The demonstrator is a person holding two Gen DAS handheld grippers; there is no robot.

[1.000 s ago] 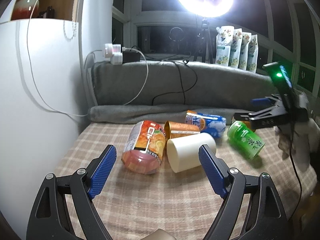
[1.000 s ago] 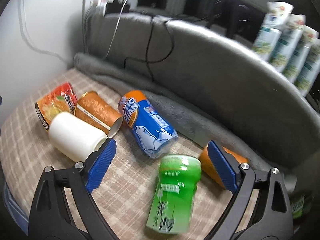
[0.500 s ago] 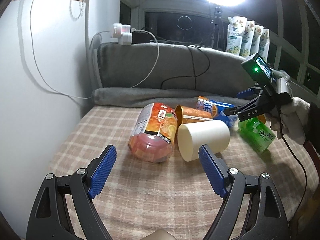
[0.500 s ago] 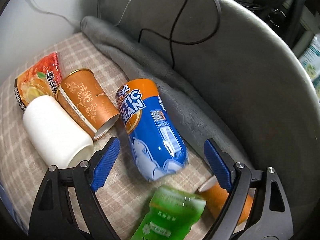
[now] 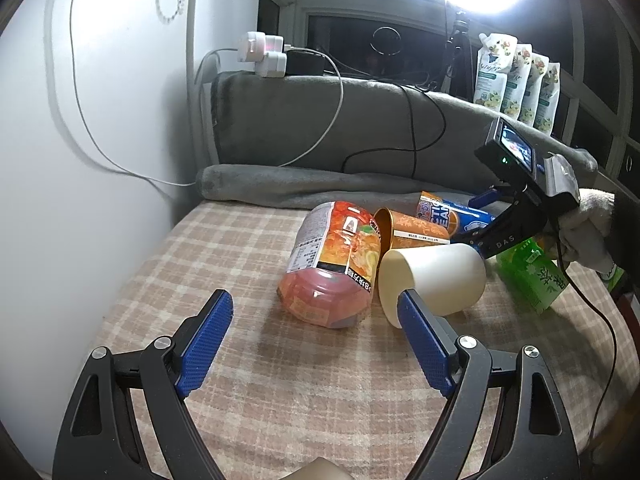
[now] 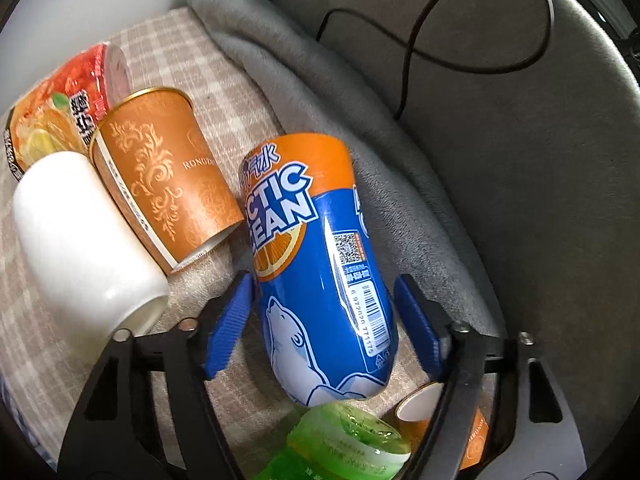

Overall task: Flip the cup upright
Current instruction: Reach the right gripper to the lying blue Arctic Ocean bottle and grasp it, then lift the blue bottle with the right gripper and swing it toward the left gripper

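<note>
Target cup: blue-and-orange "Arctic Ocean" cup point(image 6: 320, 264) with polar bear print and barcode
Pose: lying on its side, not upright
Place: on the checked cloth, against the grey blanket roll
Neighbours: orange patterned cup just beside it; green cup at its near end

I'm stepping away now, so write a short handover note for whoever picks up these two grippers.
Right gripper: open, fingers on either side of the blue Arctic Ocean cup, not closed on it.
Left gripper: open, holding nothing, in front of the white cup.
Noodle cup, orange cup and green cup all lie on their sides on the plaid cloth.
Done: nothing upright.
Left: close, lift, stand the cup up.
</note>
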